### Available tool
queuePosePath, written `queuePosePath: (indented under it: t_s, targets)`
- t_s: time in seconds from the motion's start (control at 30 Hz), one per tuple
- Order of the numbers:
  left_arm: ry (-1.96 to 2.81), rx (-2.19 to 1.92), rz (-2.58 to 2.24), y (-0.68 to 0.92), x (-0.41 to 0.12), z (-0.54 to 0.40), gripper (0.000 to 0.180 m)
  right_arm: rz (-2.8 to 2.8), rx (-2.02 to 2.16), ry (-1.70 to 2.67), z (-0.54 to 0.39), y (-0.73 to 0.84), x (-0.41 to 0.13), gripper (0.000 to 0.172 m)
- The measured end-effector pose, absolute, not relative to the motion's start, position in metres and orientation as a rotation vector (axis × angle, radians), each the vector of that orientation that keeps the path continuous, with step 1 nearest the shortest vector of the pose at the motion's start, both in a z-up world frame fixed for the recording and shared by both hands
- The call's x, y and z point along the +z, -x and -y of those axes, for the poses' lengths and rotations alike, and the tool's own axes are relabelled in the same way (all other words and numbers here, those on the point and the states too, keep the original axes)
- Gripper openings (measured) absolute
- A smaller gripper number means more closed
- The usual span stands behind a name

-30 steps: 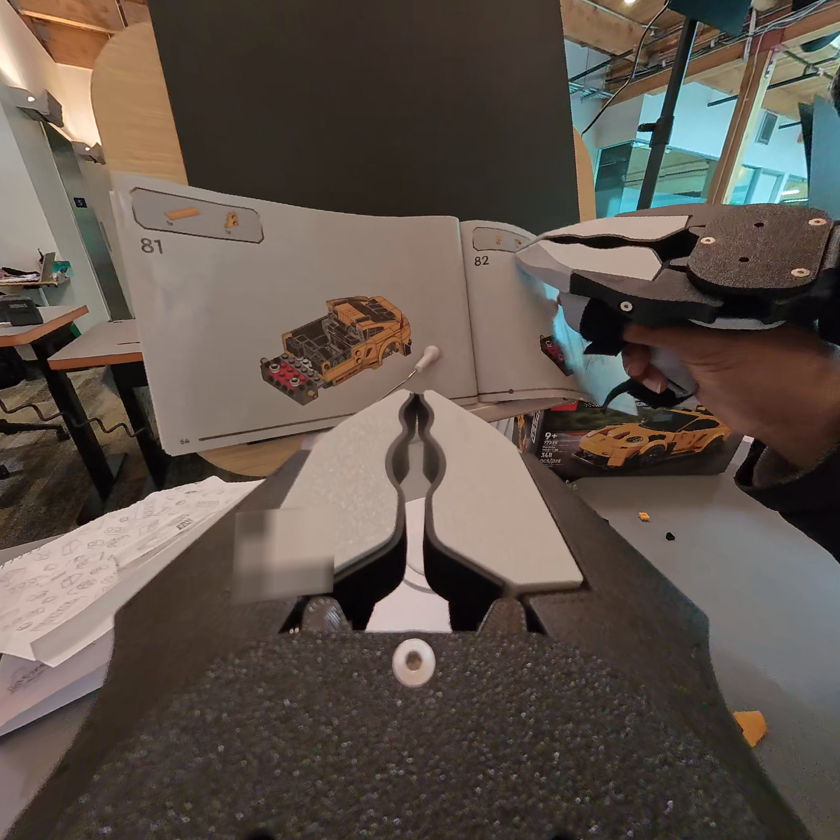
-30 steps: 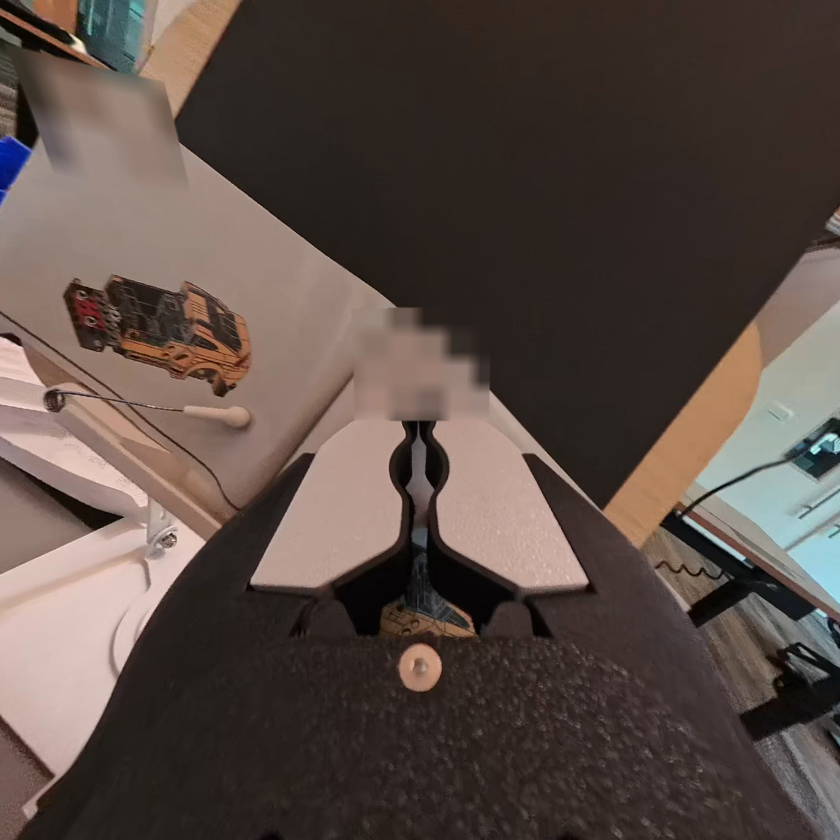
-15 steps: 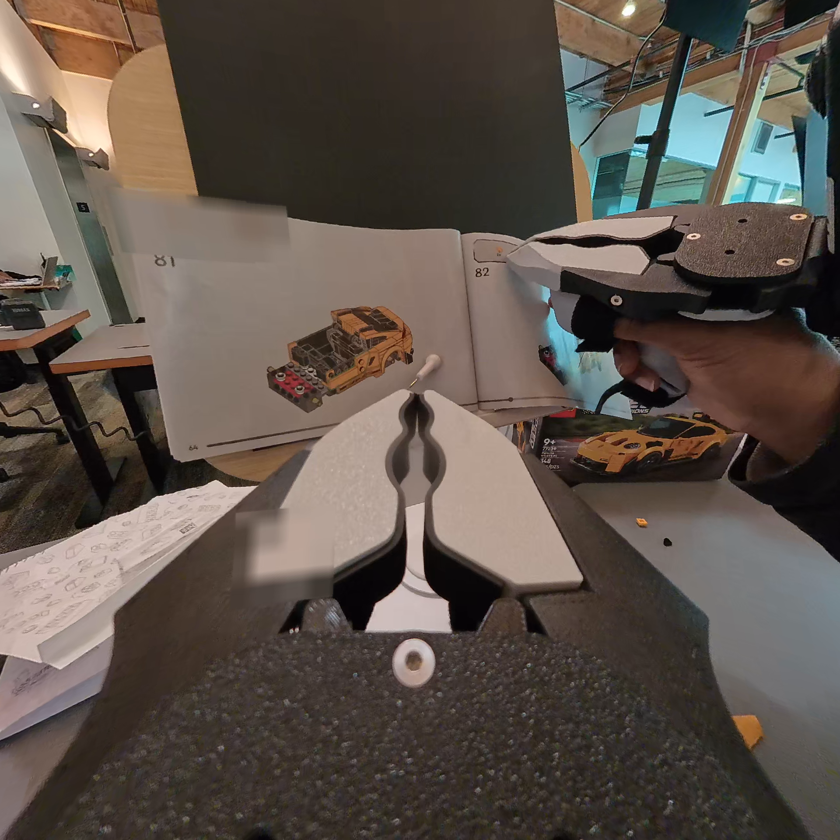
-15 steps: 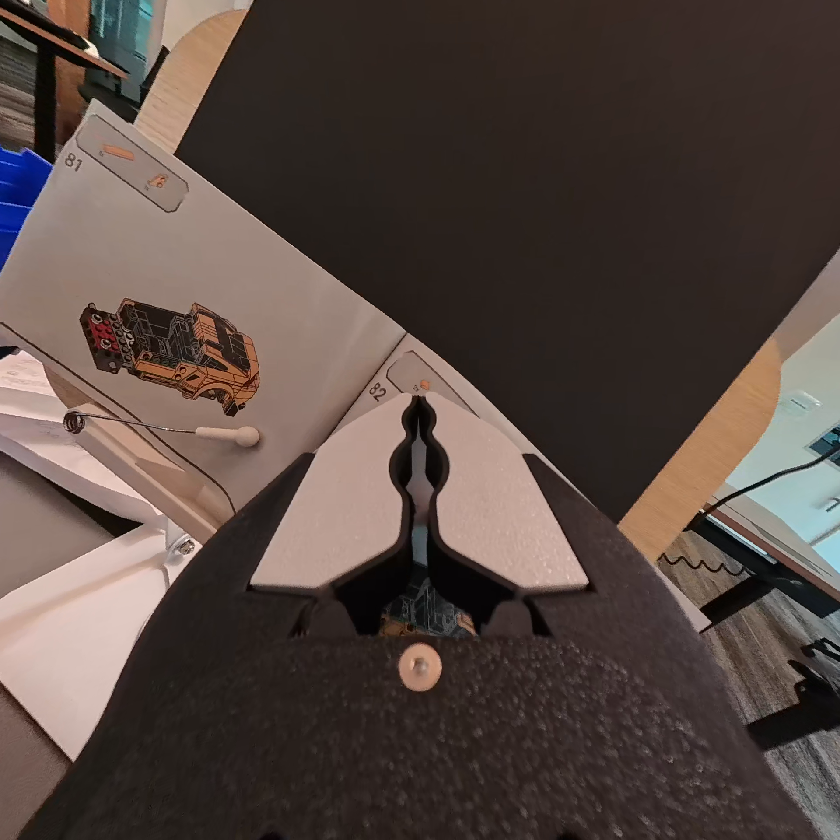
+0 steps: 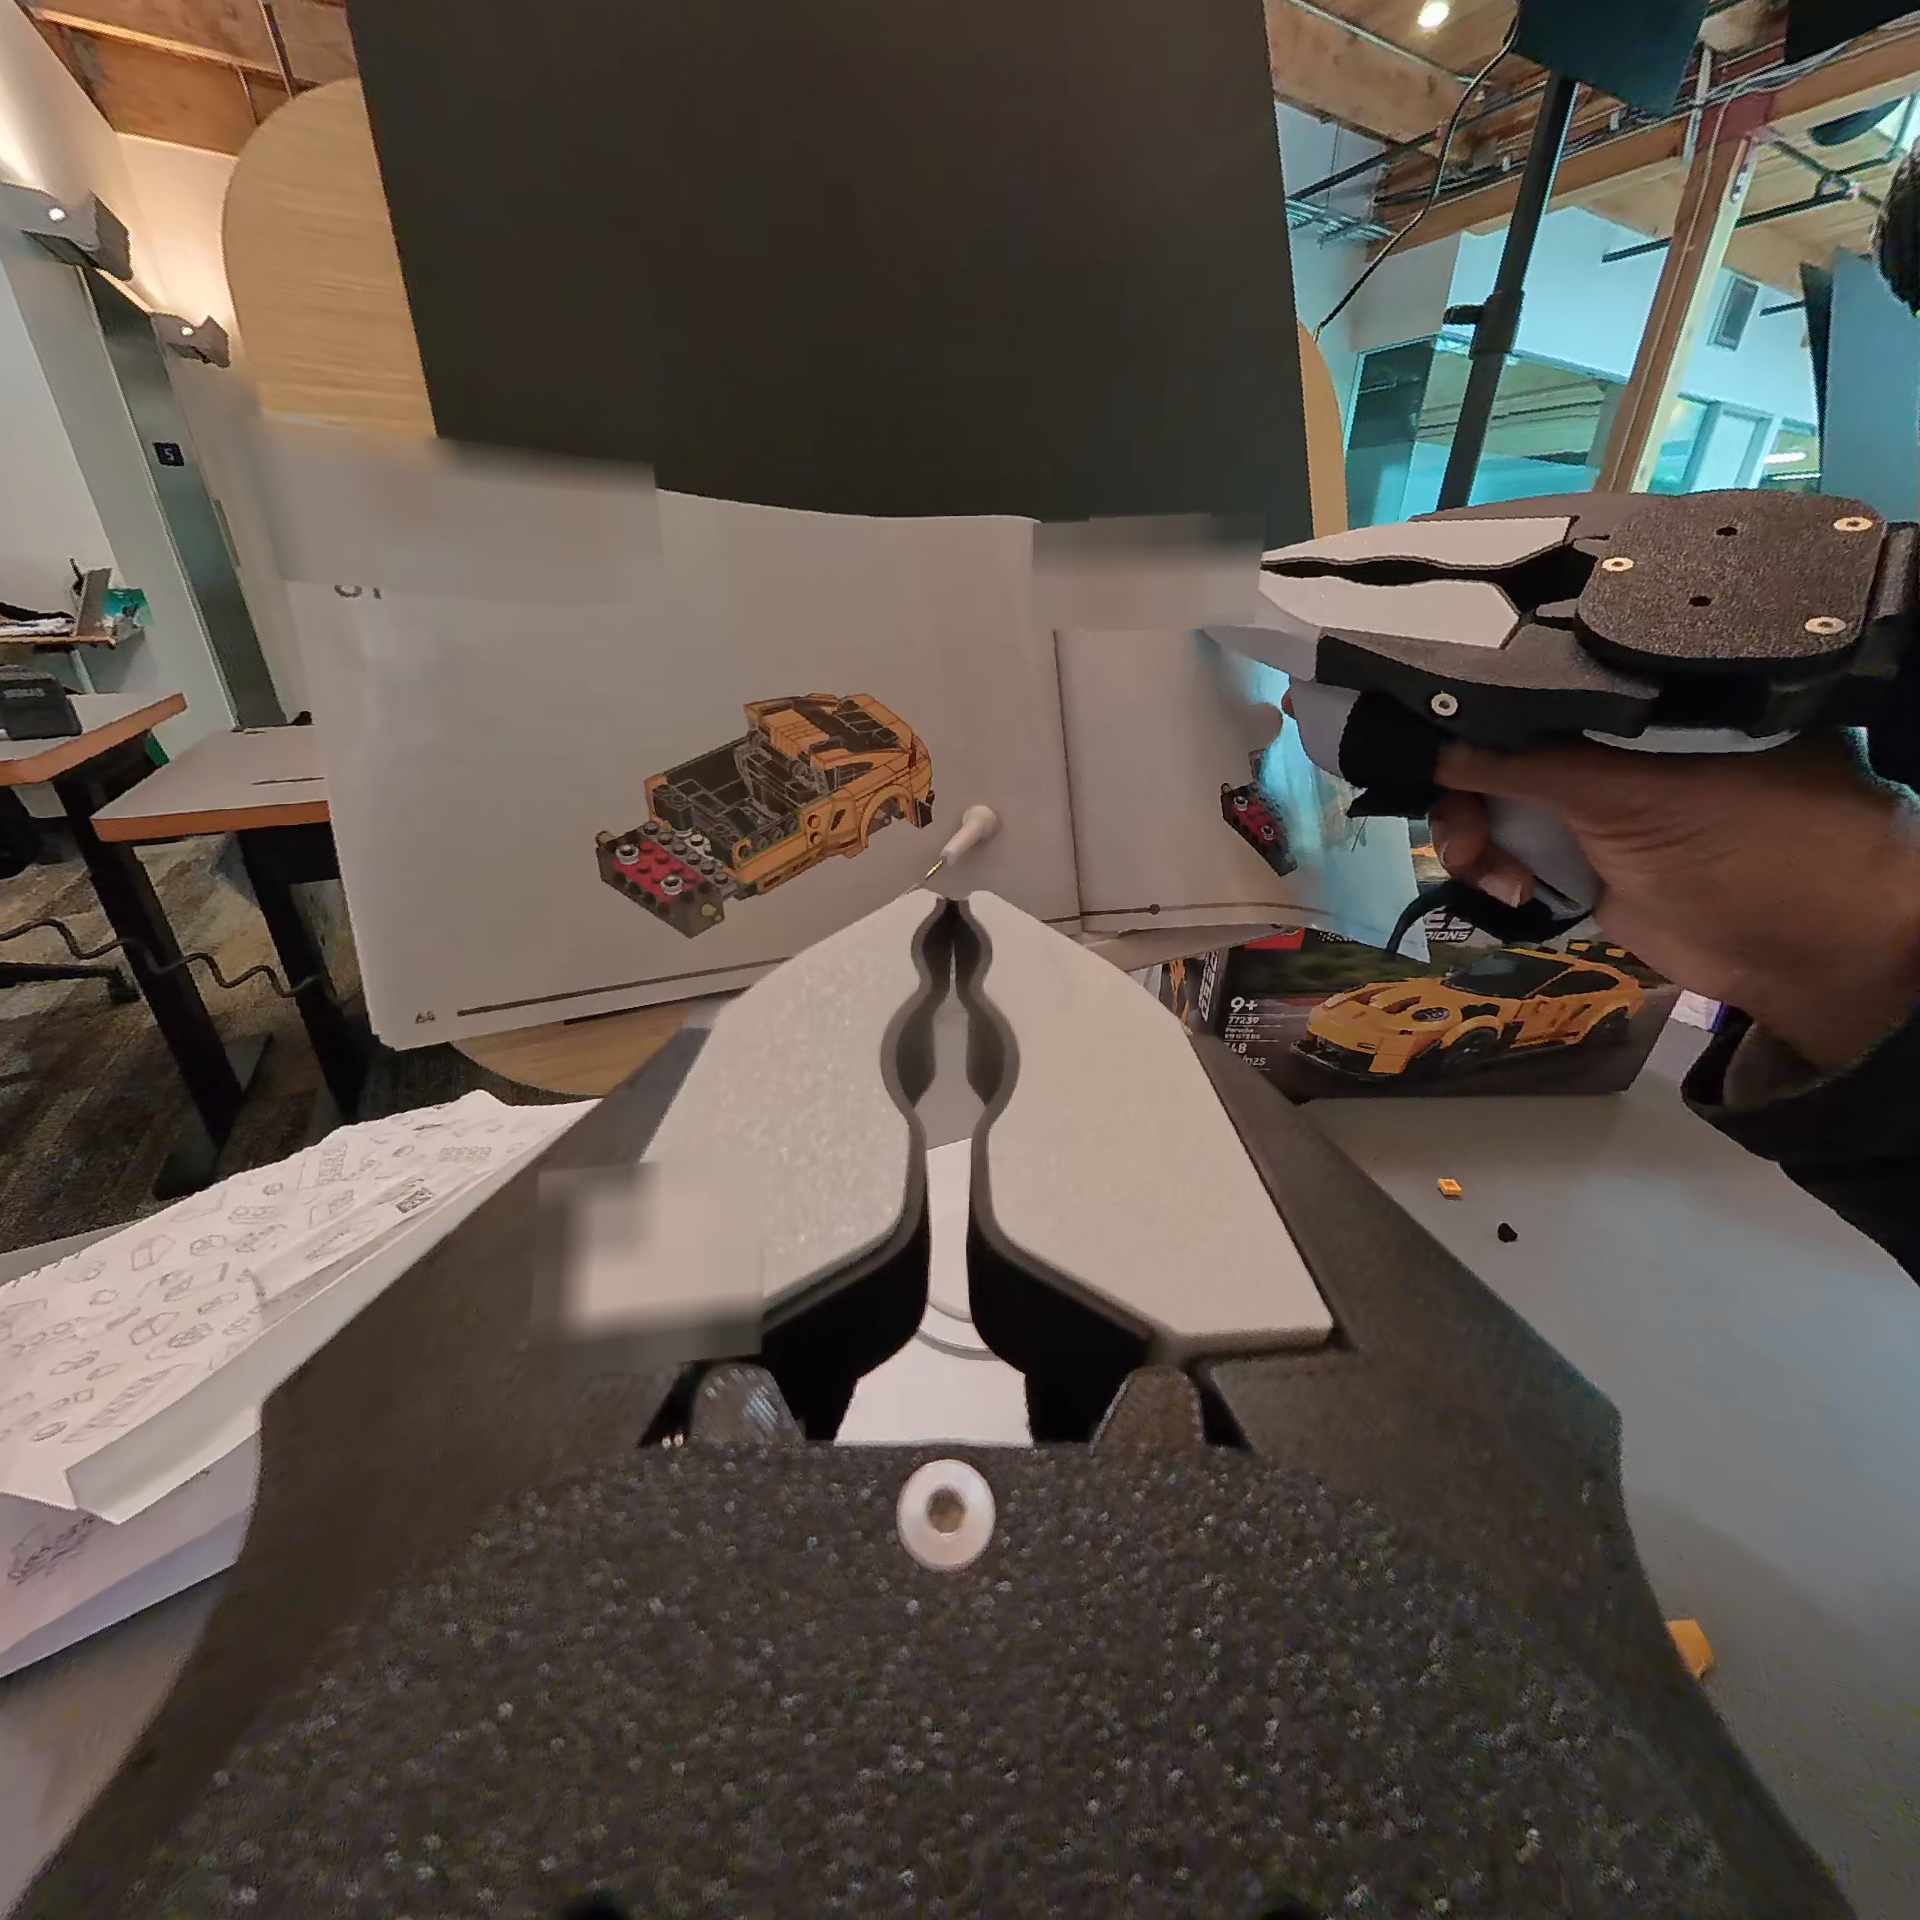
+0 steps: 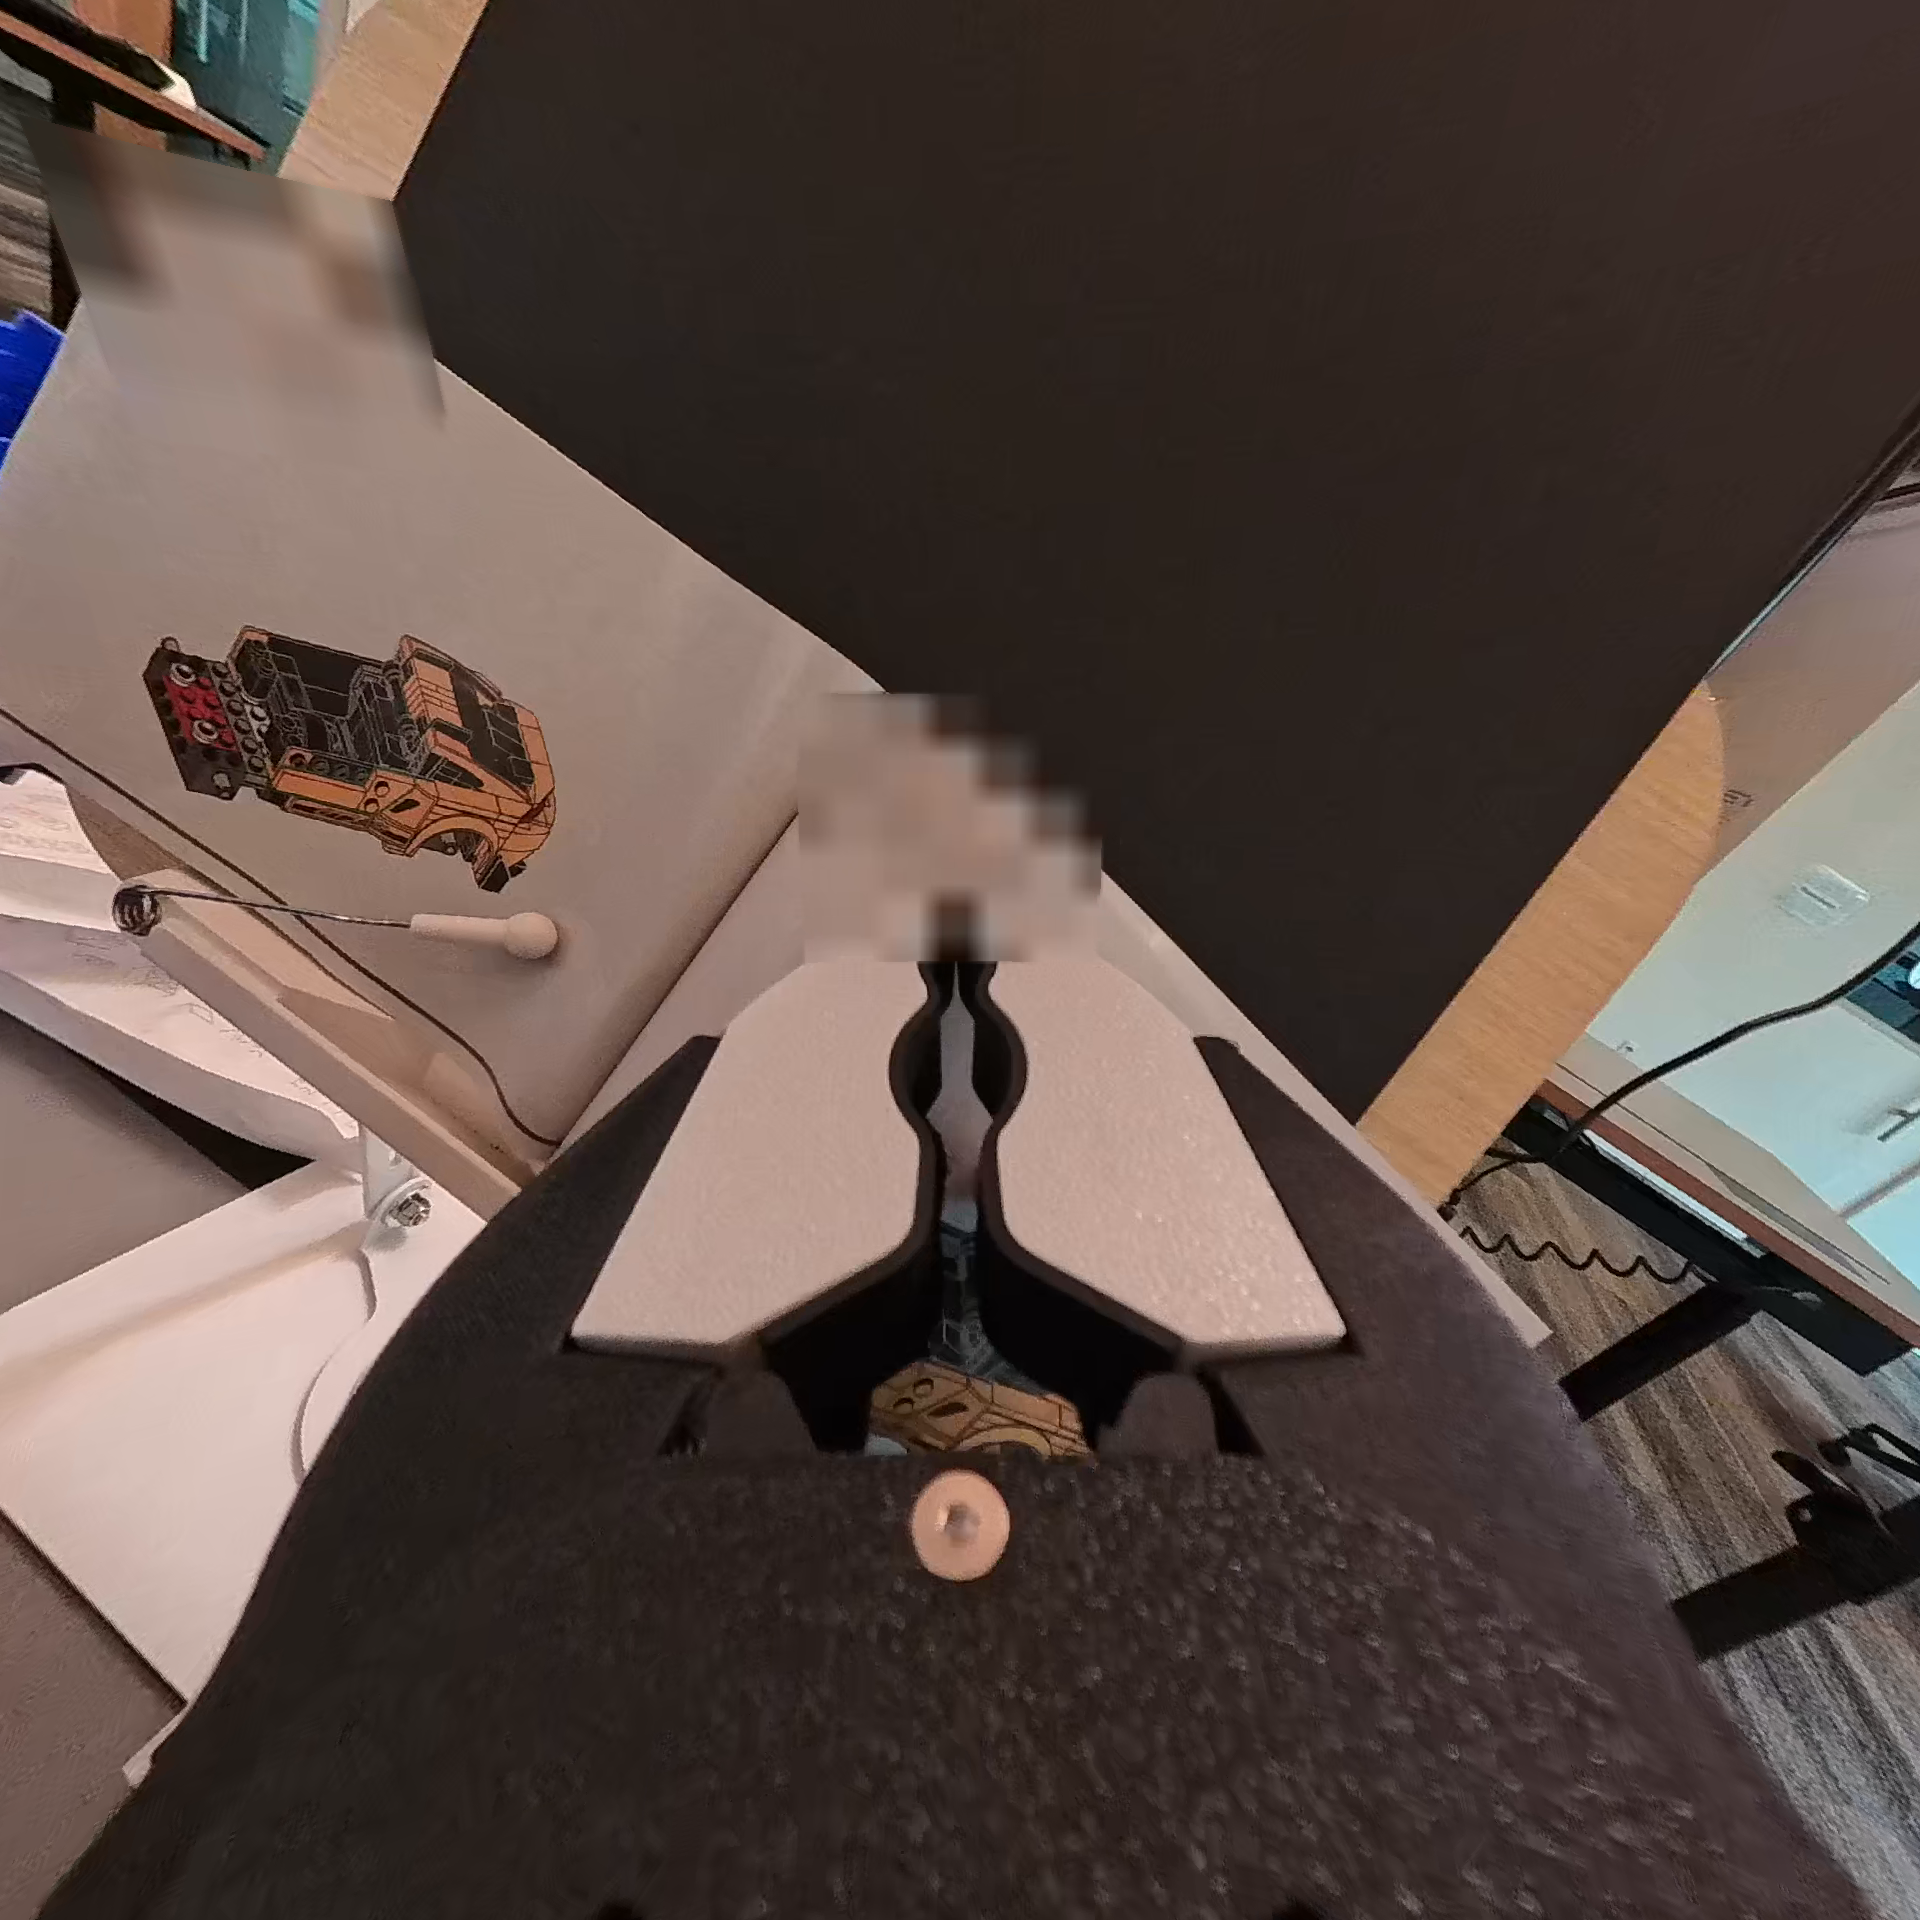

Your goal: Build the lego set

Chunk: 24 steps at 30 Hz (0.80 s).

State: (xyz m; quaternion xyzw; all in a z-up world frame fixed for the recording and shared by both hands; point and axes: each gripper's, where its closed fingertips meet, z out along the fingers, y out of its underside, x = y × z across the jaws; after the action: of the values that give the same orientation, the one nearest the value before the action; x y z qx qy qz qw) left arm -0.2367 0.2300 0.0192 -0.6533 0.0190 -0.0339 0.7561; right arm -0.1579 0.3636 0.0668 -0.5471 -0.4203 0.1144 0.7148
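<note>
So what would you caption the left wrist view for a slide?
Shut left gripper faces an open instruction booklet while the right gripper meets its right-hand page.

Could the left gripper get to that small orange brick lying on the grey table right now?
Probably yes. The small orange brick lies in the open on the grey table, right of the left gripper, with nothing over it. The right gripper is higher up, at the instruction booklet. The left gripper's jaws are shut, though.

An open grey booklet point(image 5: 499, 790) stands upright, its left page showing an orange brick car and pinned by a white-tipped wire point(image 5: 971, 828). The right gripper point(image 5: 1268, 569), closed, touches the top outer edge of the booklet's curling right page point(image 5: 1143, 769). The left gripper point(image 5: 951, 906), closed on nothing, points at the booklet's lower middle, just below the wire.
</note>
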Motion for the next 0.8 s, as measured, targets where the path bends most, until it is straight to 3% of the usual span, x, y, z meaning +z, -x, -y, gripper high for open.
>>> queuePosePath:
  t_s: [0.4,0.67,0.8]
  targets:
    - [1.453,-0.105,-0.077,0.236,0.026,-0.225,0.0,0.953,0.387,1.236,-0.325,0.126,0.052,0.001]
    - [1.579,-0.159,-0.311,0.208,0.037,-0.207,0.0,0.946,0.6,1.379,-0.263,0.065,0.0,0.003]
    - [1.831,-0.118,-0.496,0.191,0.007,-0.19,0.0,0.965,0.603,1.454,-0.244,0.029,-0.04,0.003]
